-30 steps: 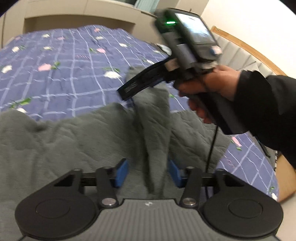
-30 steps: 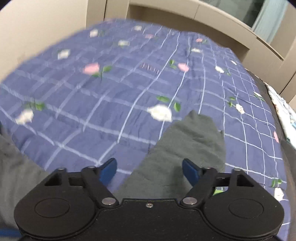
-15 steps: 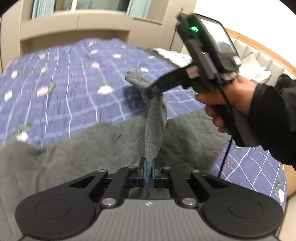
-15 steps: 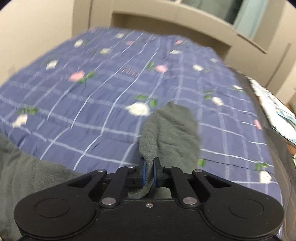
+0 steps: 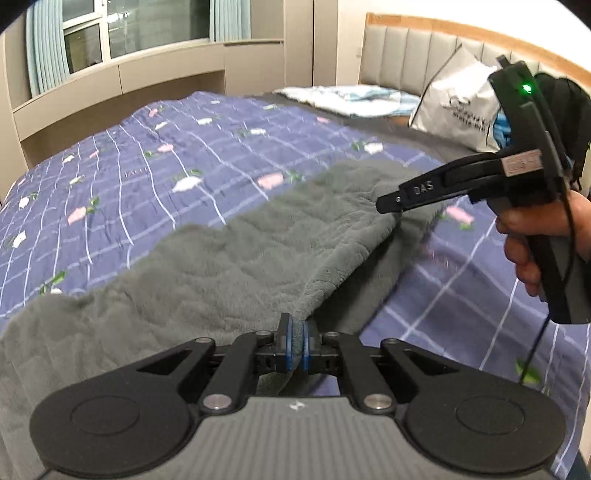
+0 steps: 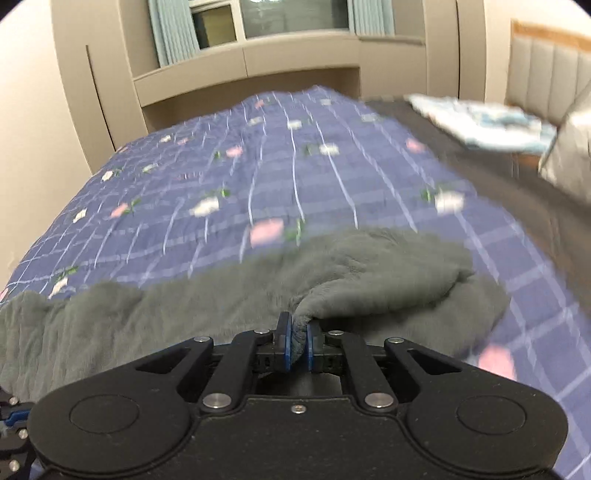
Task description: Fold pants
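Note:
Grey fleece pants (image 5: 240,266) lie across a blue checked quilt (image 5: 166,166) on a bed. My left gripper (image 5: 295,345) is shut on the near edge of a raised fold of the pants. In the left wrist view my right gripper (image 5: 388,205), held in a person's hand (image 5: 535,229), reaches onto the far end of the same fold. The right wrist view shows that gripper (image 6: 297,345) with a bunched pants (image 6: 369,266) edge between its blue pads. Its jaws are opening slightly, with the fleece still pinched. A lower fleece layer shows under the lifted fold.
A white printed bag (image 5: 458,107) leans on the padded headboard (image 5: 406,51) at the right. Folded pale blue bedding (image 5: 351,96) lies near it. Beige cabinets and a curtained window (image 5: 147,29) run behind the bed.
Both grippers went from open to shut on the fleece. They then carried the pinched fold sideways, spreading it over the lower layer. Both views swung toward the headboard.

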Demonstrator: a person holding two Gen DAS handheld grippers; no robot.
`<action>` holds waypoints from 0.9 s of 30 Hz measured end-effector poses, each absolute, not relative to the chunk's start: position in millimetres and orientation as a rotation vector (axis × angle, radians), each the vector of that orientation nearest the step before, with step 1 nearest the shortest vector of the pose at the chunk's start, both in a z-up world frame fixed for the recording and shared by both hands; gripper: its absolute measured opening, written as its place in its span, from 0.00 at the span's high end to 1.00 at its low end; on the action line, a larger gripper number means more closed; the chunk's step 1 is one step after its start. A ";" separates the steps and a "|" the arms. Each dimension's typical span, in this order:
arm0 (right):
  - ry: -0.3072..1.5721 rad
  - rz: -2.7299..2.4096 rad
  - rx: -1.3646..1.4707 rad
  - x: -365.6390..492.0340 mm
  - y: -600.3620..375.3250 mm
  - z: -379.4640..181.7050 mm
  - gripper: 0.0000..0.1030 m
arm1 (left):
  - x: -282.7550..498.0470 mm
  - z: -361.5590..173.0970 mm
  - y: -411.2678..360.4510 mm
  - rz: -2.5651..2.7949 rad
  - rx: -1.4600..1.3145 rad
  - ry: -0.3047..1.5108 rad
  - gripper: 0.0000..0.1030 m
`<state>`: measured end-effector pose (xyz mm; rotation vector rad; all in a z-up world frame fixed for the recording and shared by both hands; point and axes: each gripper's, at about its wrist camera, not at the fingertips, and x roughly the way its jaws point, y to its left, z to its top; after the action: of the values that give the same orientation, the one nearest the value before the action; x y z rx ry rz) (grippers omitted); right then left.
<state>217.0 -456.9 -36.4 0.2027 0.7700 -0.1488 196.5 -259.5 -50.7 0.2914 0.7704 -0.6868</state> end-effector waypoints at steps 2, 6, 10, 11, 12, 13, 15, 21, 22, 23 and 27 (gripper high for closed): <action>0.766 -0.137 0.250 207.9 -462.0 -46.4 0.83 | 193.2 -56.0 -259.3 -0.683 0.303 0.777 0.96; 0.721 -0.115 0.392 196.6 -480.0 -53.1 0.57 | 194.1 -55.7 -258.2 -0.679 0.305 0.783 0.96; 0.675 -0.129 0.515 196.9 -501.4 -55.5 0.46 | 192.3 -55.5 -257.7 -0.675 0.302 0.782 0.96; 0.665 -0.142 0.547 195.4 -508.5 -56.4 0.44 | 191.7 -55.5 -257.6 -0.673 0.302 0.782 0.96; 0.659 -0.157 0.580 196.8 -514.8 -58.3 0.44 | 191.7 -55.5 -258.1 -0.671 0.304 0.782 0.96; 0.657 -0.179 0.616 199.9 -521.6 -60.9 0.45 | 192.0 -55.7 -258.4 -0.669 0.305 0.783 0.96; 0.652 -0.225 0.678 205.7 -535.2 -65.4 0.58 | 191.7 -54.0 -259.1 -0.665 0.303 0.781 0.96; 0.597 -0.272 0.683 207.9 -547.2 -52.1 0.93 | 186.4 -39.2 -259.3 -0.668 0.302 0.742 0.96; 0.581 -0.267 0.644 205.5 -544.8 -45.4 0.94 | 185.3 -36.5 -260.1 -0.675 0.300 0.739 0.96; 0.564 -0.266 0.599 203.1 -542.2 -37.7 0.94 | 184.2 -34.6 -261.6 -0.681 0.303 0.736 0.96; 0.520 -0.284 0.506 194.7 -544.8 -24.0 0.94 | 179.7 -37.4 -270.8 -0.701 0.323 0.747 0.96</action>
<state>194.7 -544.8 -24.0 0.5059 0.5202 -0.2839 179.7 -270.8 -37.4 0.3231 0.7465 -0.7008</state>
